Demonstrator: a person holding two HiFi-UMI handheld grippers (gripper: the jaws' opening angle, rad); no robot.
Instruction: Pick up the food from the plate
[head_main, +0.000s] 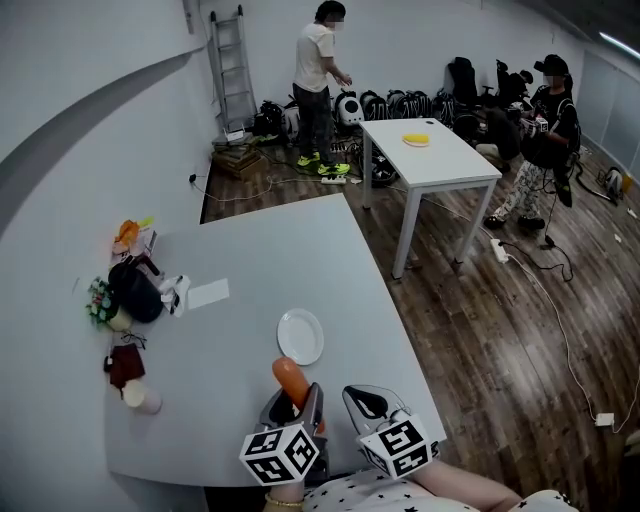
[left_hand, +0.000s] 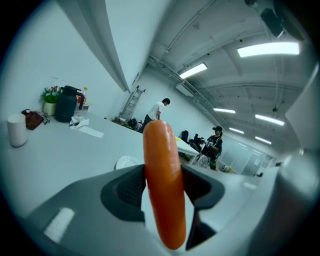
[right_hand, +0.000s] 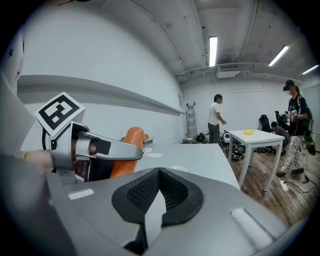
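The grey desk (head_main: 250, 270) carries a white plate (head_main: 300, 336), bare because the food is already off it. The left gripper (head_main: 295, 402) has its jaws clamped on the orange sausage (left_hand: 161, 165), upright and clear of the plate. The right gripper (head_main: 368, 404) idles beside it, jaws together on nothing.

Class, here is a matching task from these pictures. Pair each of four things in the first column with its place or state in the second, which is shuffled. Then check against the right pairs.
Things
1. sausage
2. plate
3. right gripper
4. black jug

Place or state
A. bare, on the grey table
B. at the table's left edge
C. clamped in the left gripper
D. jaws together, nothing between them

Right pairs: 1-C, 2-A, 3-D, 4-B
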